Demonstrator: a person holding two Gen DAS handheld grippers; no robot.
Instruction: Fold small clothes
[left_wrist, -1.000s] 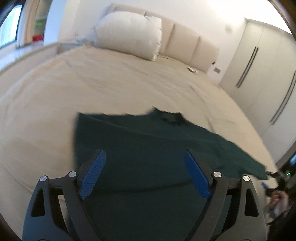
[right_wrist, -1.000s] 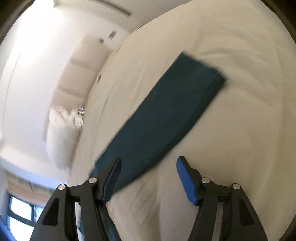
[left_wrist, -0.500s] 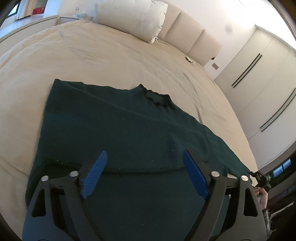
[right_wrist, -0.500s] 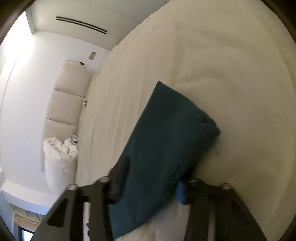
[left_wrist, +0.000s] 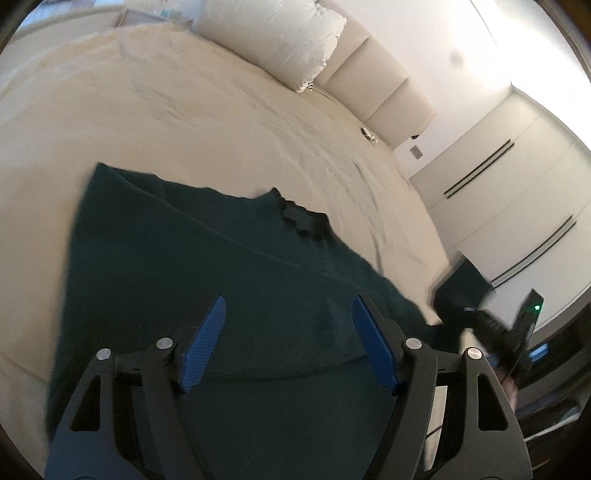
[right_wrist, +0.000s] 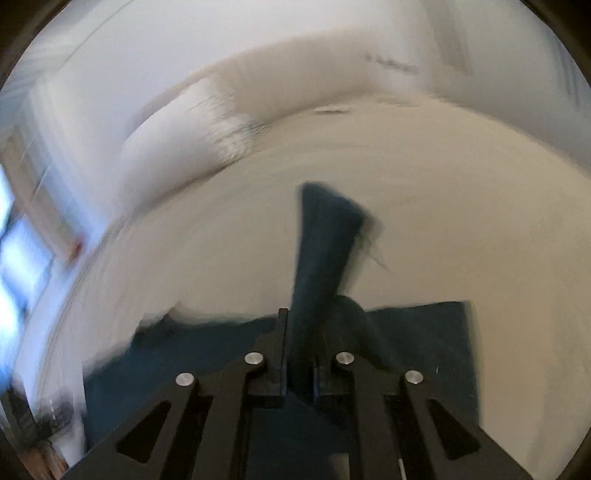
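A dark green knit sweater (left_wrist: 192, 280) lies spread flat on the cream bed (left_wrist: 184, 110), its black-trimmed neck toward the pillow. My left gripper (left_wrist: 288, 339) is open and hovers over the sweater's lower middle, holding nothing. My right gripper (right_wrist: 300, 354) is shut on the sweater's right sleeve (right_wrist: 325, 240), which stands lifted above the body of the sweater (right_wrist: 424, 339). In the left wrist view the right gripper (left_wrist: 495, 328) shows at the right with the lifted sleeve end (left_wrist: 461, 284). The right wrist view is blurred by motion.
A white pillow (left_wrist: 273, 40) and padded headboard (left_wrist: 384, 92) stand at the far end of the bed. White wardrobe doors (left_wrist: 517, 192) line the right wall. A small object (left_wrist: 367, 133) lies near the headboard. A window (right_wrist: 14, 258) is at the left.
My right gripper closed on the sleeve end and lifted it, swinging it over toward the sweater's body. My left gripper stayed open and drifted slightly over the sweater.
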